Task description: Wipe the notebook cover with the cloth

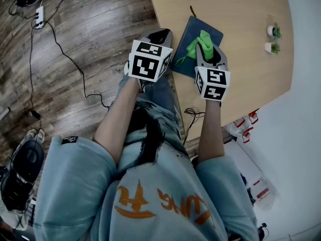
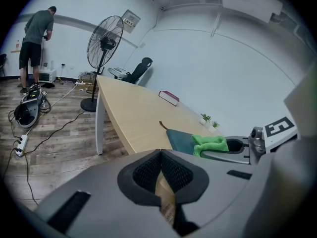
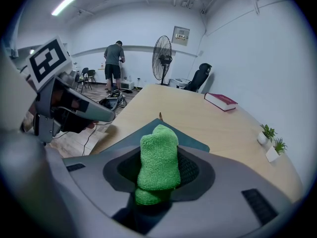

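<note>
Seemingly for wiping, the right tongs pinched a fuzzy green cloth over the dark teal notebook, left tongs closed empty.

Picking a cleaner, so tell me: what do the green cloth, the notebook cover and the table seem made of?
Cloth: likely microfibre or terry, by its fuzzy nubbly nap.
Notebook cover: dark teal, matte; faux leather or fabric, unclear.
Table: pale wood grain, smooth satin sheen, probably laminate.
</note>
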Demonstrator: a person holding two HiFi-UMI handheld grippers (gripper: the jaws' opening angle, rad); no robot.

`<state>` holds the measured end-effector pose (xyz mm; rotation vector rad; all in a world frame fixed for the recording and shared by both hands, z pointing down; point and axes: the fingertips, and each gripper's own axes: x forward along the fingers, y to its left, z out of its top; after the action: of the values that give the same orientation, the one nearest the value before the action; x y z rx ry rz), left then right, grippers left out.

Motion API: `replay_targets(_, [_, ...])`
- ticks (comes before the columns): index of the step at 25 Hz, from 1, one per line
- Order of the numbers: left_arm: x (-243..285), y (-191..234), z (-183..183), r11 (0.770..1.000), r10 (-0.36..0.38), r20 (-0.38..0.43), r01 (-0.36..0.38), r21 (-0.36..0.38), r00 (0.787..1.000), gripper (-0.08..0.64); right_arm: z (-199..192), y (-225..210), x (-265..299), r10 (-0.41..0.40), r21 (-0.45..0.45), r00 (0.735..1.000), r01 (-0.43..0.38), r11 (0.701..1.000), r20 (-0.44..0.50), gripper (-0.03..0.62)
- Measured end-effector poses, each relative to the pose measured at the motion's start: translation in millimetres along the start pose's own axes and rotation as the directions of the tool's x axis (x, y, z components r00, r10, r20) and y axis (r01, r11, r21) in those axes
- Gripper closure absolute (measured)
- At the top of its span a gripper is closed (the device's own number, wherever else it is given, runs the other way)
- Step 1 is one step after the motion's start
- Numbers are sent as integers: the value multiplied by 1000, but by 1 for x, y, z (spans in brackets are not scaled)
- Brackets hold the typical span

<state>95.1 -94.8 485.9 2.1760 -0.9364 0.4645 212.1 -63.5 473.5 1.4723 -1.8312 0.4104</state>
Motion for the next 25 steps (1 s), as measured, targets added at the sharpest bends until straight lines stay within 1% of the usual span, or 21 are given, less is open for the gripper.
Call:
replay_targets(7, [-3, -5, -8, 1000, -16, -16, 17, 18, 1000, 541, -8, 10, -10, -2, 1, 1000, 2, 1000, -1, 457])
replay_targets(18, [-6, -21, -6, 997, -54, -17, 55, 56, 998, 541, -25, 34, -33, 0, 6, 1000, 0, 1000, -13, 457])
replay_targets(25, [-7, -28, -5, 995, -74, -19, 76, 70, 997, 541, -38, 57, -51, 19, 7, 999, -19, 1000, -33, 457])
